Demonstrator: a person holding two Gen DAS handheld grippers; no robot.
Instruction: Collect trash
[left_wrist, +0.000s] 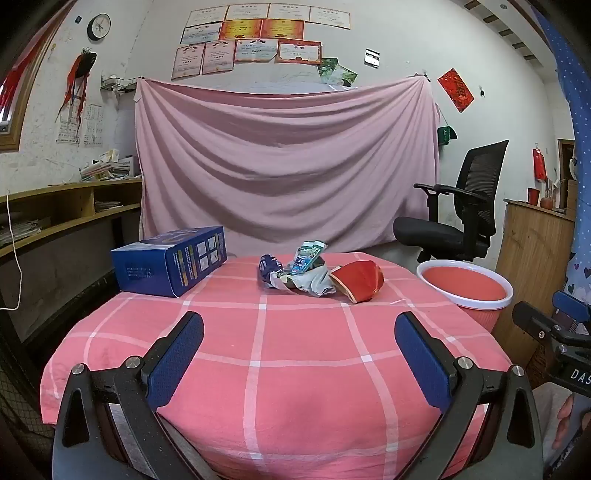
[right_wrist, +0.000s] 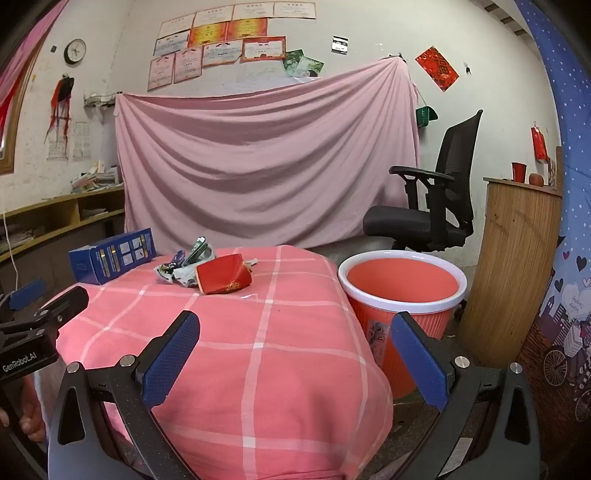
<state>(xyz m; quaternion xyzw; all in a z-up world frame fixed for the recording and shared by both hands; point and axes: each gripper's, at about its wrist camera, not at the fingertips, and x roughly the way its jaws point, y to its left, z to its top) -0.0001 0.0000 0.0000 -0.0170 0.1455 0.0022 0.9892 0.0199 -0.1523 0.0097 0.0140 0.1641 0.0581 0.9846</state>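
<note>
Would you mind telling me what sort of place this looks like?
Probably a home study or small office: certificates cover the wall, an office chair stands at the right, and shelves hold stacked papers. A table under a pink checked cloth sits in front.

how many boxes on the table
1: the blue box lies at the table's far left corner, left of the trash pile. Anything hidden behind it can't be ruled out.
</note>
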